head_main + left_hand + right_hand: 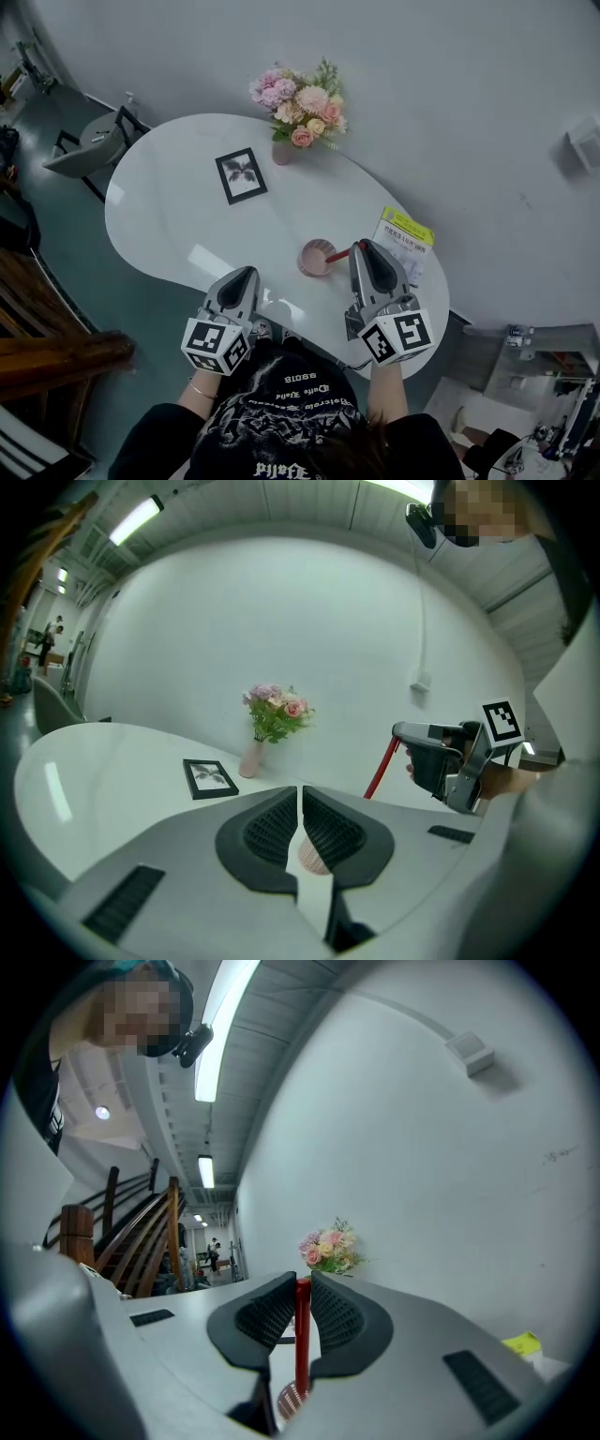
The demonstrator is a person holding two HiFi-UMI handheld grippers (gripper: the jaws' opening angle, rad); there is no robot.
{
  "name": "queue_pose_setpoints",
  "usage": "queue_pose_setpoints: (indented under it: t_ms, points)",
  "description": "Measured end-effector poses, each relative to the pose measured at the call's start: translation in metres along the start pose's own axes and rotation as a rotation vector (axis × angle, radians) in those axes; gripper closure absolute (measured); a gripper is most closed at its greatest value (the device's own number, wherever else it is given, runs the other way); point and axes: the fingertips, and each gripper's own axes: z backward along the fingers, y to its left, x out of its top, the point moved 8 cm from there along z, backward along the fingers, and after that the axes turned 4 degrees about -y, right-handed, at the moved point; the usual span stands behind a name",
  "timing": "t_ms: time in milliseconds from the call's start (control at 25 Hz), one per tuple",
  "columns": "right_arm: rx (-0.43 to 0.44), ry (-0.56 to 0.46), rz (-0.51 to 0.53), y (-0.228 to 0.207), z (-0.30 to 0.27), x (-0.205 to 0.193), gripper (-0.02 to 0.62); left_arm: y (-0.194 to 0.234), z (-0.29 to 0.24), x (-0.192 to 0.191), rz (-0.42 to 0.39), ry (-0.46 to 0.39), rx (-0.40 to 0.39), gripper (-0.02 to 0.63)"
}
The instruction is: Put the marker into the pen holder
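Head view: on the white counter point(178, 202) the pink pen holder point(314, 260) stands at 9 o'clock of the right gripper point(362, 247), whose red marker point(337, 255) slants down to the holder's rim. The left gripper point(246, 275) hovers at 7 o'clock of the holder

Left gripper view: the gripper's jaws are closed together, empty

Right gripper view: the gripper's jaws clamp the marker upright, its lower end at the holder's mouth
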Motion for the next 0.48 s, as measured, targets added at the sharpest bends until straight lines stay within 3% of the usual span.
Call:
queue_pose_setpoints:
  t_ms: [480]
  points:
    - [0.039,0.014,-0.051,-0.017,-0.025,-0.025,0.523,-0.011,0.0,0.005,-0.046,-0.003,0.056,0.571]
